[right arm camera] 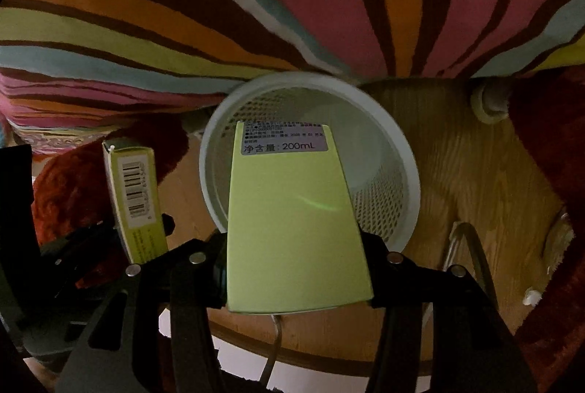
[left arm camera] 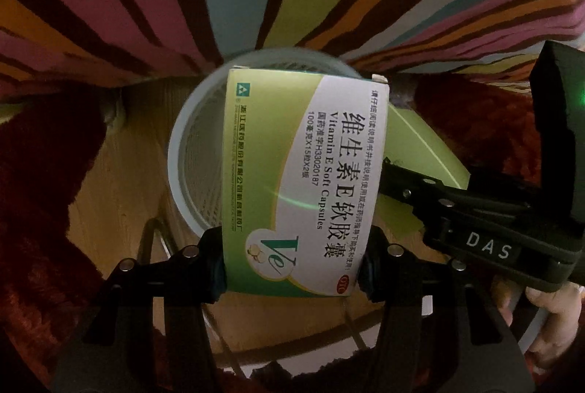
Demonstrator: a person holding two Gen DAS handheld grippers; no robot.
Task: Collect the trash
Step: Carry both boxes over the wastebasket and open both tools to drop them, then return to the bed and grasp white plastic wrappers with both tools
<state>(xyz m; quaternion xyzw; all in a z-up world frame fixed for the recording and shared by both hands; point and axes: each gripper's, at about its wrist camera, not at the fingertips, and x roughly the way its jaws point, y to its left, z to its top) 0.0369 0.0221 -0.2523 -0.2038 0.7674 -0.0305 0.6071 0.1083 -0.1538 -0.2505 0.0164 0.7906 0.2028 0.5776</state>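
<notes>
My left gripper (left arm camera: 289, 268) is shut on a green and white Vitamin E capsule box (left arm camera: 296, 180), held upright over a white mesh waste basket (left arm camera: 193, 151). My right gripper (right arm camera: 292, 268) is shut on a plain light green carton (right arm camera: 292, 221) marked 200mL, also held over the basket (right arm camera: 384, 144). The basket looks empty inside. In the left wrist view the right gripper (left arm camera: 387, 173) and its green carton (left arm camera: 420, 151) show just right of the capsule box. In the right wrist view the capsule box (right arm camera: 135, 195) shows edge-on at left with its barcode.
The basket stands on a wooden floor (right arm camera: 475, 173) against a striped multicoloured cloth (right arm camera: 256, 8). A dark red shaggy rug (left arm camera: 47, 191) lies on both sides. A thin cable (right arm camera: 475, 254) runs across the floor near the basket.
</notes>
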